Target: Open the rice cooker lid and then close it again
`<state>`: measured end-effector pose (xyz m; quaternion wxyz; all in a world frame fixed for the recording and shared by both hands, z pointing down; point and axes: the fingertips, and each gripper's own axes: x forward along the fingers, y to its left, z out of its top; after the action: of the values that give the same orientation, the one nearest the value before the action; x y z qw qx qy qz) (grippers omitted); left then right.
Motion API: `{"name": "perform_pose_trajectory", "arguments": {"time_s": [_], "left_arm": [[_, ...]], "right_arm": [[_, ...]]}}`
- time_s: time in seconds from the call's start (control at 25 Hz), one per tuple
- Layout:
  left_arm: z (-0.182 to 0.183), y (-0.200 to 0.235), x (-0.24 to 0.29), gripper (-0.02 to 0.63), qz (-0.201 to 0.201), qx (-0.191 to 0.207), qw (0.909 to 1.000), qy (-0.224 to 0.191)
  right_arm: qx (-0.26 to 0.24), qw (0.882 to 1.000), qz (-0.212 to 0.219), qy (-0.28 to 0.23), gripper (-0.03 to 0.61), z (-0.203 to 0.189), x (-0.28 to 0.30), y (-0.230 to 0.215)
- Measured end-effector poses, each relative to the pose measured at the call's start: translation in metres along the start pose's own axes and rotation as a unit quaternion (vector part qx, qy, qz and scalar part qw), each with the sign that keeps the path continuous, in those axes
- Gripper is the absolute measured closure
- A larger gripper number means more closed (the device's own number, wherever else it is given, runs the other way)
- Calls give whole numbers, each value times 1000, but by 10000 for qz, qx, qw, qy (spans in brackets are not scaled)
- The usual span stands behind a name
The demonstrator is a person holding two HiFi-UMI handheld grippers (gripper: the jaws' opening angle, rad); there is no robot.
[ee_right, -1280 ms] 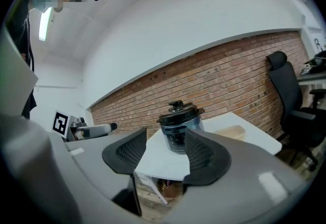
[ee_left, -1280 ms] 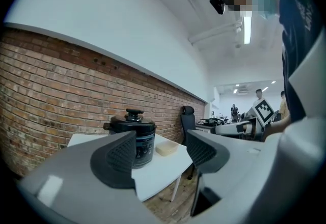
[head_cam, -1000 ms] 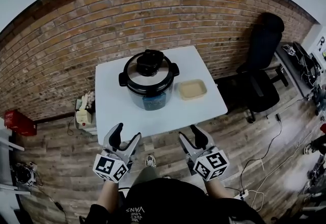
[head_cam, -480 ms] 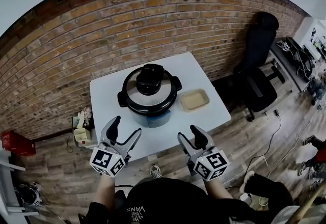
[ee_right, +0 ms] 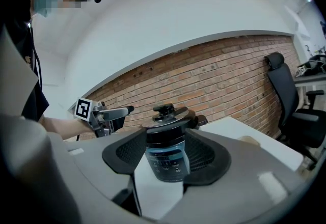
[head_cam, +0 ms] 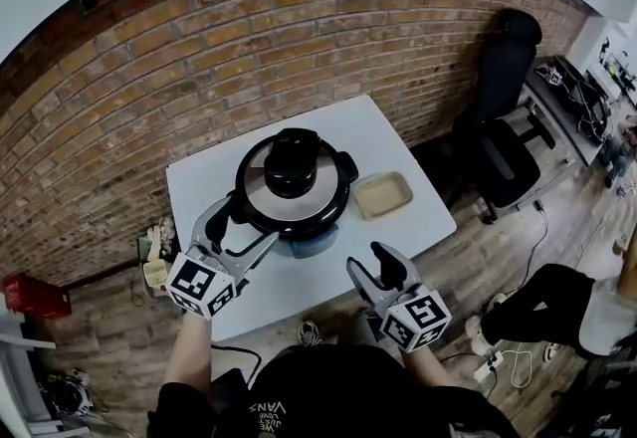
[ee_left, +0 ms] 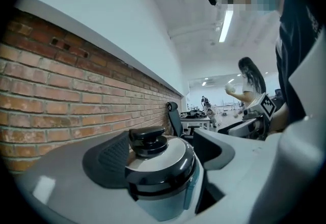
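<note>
Left gripper (head_cam: 242,233): jaws opening wide, empty, moved up beside the rice cooker (head_cam: 310,245).
Right gripper (head_cam: 369,263): open, empty, hanging back.
Lid (head_cam: 304,209): apparently shut; opening not yet begun.

Rice cooker (head_cam: 295,195) upright on white table (head_cam: 398,142), steel lid (head_cam: 261,189) shut, black knob (head_cam: 292,161) on top
</note>
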<state>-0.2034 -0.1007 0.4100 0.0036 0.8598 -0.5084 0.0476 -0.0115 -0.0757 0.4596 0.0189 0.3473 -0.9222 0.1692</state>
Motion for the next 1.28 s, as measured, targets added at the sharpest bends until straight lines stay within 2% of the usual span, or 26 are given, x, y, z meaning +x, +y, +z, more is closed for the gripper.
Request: {"name": "perform_pose_trajectory", "arguments": {"time_s": [0.16, 0.4, 0.56, 0.68, 0.8, 0.96, 1.04, 1.12, 1.28], "left_arm": [[-2, 9, 23, 239, -241, 261, 9989, 302], [-6, 24, 61, 239, -384, 581, 9946, 770], [-7, 30, 83, 239, -734, 728, 9897, 989], [-7, 34, 97, 241, -1082, 949, 9828, 1159], [-13, 33, 107, 241, -1578, 1309, 9666, 1537], [-32, 25, 113, 241, -2370, 1606, 9313, 2254], [-37, 21, 115, 241, -2706, 1668, 9152, 2476], [-37, 16, 118, 241, -3028, 1622, 9050, 2509], [-39, 8, 123, 241, -3472, 1527, 8915, 2477]], "right_arm": [[36, 9999, 104, 24, 351, 2, 11, -15], [-57, 9989, 422, 178, 351, 15, 25, -41], [-113, 9977, 610, 259, 351, 24, 34, -58], [-158, 9971, 681, 311, 351, 30, 39, -70], [-174, 9972, 654, 321, 351, 33, 41, -81], [-125, 9983, 486, 306, 351, 34, 41, -98], [-99, 9988, 395, 287, 351, 35, 40, -105], [-65, 9991, 301, 277, 351, 35, 38, -111], [-3, 9995, 136, 276, 351, 33, 36, -116]]}}
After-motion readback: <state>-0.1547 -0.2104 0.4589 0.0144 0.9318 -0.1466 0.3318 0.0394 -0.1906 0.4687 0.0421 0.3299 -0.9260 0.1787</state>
